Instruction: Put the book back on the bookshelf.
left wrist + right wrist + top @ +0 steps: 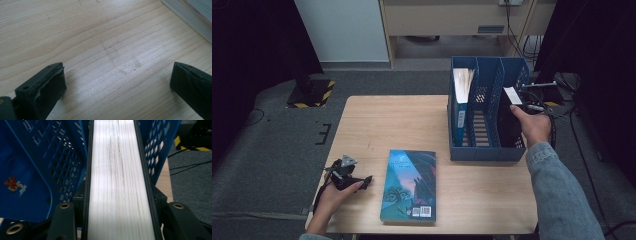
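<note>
High view: the right gripper [523, 106] holds a black-covered book [510, 120] upright in the right compartment of the blue file rack [484, 150] at the table's [362, 125] far right. The left gripper [346, 177] rests near left, beside a teal book [409, 185].

Left gripper view: its jaws stand wide apart over bare wood.

Right gripper view: both jaws press the book's covers, page edges [117, 182] between.

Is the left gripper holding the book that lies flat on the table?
No, the left gripper has its jaws wide apart over bare table, and the flat book lies untouched beside it.
</note>
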The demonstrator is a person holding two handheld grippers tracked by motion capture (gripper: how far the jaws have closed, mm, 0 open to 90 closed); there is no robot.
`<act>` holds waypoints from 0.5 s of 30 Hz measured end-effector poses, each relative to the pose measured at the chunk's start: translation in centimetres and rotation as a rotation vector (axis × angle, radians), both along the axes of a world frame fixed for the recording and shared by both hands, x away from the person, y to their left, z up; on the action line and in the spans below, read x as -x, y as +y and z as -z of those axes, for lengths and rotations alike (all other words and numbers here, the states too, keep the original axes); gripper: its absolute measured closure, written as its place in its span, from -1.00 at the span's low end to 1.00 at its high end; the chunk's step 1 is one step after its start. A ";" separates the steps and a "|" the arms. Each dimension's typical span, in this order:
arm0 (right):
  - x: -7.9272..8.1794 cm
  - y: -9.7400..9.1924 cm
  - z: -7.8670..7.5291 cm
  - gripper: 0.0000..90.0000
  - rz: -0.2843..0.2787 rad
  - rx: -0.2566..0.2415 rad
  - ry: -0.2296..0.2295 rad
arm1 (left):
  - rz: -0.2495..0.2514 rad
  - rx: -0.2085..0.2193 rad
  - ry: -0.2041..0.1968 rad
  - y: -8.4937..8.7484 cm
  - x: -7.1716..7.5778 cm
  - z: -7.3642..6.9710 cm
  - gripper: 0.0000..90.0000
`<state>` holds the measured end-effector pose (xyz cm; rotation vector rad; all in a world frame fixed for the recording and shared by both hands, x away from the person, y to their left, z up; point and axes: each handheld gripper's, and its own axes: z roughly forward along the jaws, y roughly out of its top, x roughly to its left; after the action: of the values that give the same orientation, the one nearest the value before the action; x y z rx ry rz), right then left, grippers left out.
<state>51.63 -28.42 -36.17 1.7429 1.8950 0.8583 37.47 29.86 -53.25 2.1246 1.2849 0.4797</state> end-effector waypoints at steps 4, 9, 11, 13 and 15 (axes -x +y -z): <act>-0.1 0.0 -0.2 0.16 0.007 0.016 0.003 | 0.003 -0.003 0.001 0.0 0.0 0.0 -1.00; -0.4 -0.1 -0.3 0.17 0.018 0.007 0.004 | 0.006 -0.008 0.003 0.1 0.0 0.0 -1.00; -0.6 -0.2 -0.4 0.18 0.017 0.008 0.003 | 0.006 -0.006 0.000 0.1 0.0 0.0 -1.00; -0.7 -0.2 -0.6 0.18 0.014 0.006 -0.003 | 0.006 -0.006 0.000 0.1 0.0 0.0 -1.00; -0.9 -0.4 -0.9 0.18 0.019 -0.001 -0.005 | 0.001 0.000 -0.003 0.0 0.0 0.0 -1.00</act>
<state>52.51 -28.79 -35.27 1.7550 1.8724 0.8560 37.45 29.88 -53.28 2.1233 1.2823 0.4826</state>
